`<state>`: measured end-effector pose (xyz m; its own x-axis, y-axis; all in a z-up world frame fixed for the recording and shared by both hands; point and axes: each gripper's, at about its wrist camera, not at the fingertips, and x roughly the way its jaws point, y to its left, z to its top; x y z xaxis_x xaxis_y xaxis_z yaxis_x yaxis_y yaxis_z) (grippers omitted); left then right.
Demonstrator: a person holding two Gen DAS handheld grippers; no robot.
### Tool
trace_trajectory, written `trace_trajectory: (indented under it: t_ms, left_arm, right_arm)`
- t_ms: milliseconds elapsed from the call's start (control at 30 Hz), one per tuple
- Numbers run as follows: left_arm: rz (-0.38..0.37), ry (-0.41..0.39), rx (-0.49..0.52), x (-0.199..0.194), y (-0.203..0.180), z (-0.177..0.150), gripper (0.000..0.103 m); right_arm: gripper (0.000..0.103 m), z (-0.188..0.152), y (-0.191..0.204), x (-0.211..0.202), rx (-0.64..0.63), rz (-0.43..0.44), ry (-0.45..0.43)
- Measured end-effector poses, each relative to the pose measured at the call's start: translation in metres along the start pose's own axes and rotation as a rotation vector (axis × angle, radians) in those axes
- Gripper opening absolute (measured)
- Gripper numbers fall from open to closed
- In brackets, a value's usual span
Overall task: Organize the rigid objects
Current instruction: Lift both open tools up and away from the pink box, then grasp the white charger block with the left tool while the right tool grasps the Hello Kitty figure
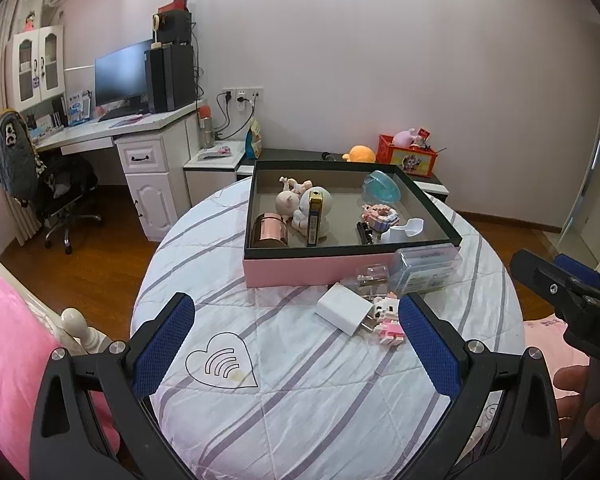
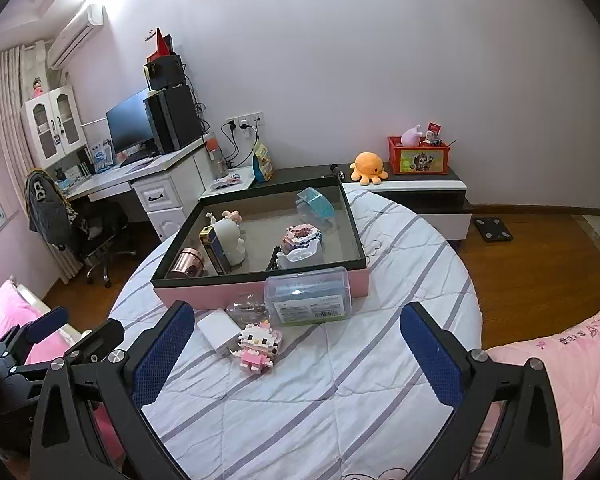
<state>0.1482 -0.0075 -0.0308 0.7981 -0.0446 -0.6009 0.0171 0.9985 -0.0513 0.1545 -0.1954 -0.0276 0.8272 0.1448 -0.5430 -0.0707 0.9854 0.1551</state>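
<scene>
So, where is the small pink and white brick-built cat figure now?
The small pink and white brick-built cat figure lies on the striped bedspread outside the pink box, touching the white charger plug, just in front of the clear plastic case.

Left hand-held gripper (image 1: 296, 344) wide open; right hand-held gripper (image 2: 296, 350) likewise, both empty

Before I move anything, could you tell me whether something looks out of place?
Four items lie outside the pink box on the bedspread: a white charger, a block kitten figure, a clear plug adapter and a clear plastic case.
</scene>
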Motion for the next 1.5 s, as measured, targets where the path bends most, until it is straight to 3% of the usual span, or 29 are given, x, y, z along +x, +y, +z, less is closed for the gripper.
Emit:
trace_trajectory:
  t_ms: [367, 533, 933, 1400, 1500]
  left_arm:
    - [0.001, 0.002, 0.002, -0.001, -0.003, 0.000, 0.103]
    - [0.002, 0.039, 0.006, 0.013, -0.003, -0.004, 0.103]
    - [-0.040, 0.168, 0.068, 0.080, -0.018, -0.024, 0.103]
    - [-0.099, 0.282, 0.147, 0.158, -0.032, -0.021, 0.103]
    - [-0.157, 0.295, 0.114, 0.165, -0.029, -0.019, 0.093]
  right_arm:
    - [0.103, -0.001, 0.001, -0.001, -0.001, -0.001, 0.005]
    - [0.103, -0.004, -0.003, 0.005, 0.000, -0.008, 0.032]
    - [0.103, -0.019, -0.019, 0.046, 0.002, -0.024, 0.155]
    - [0.103, -0.034, -0.032, 0.097, 0.005, -0.023, 0.275]
    - [0.103, -0.034, -0.032, 0.102, -0.001, -0.024, 0.288]
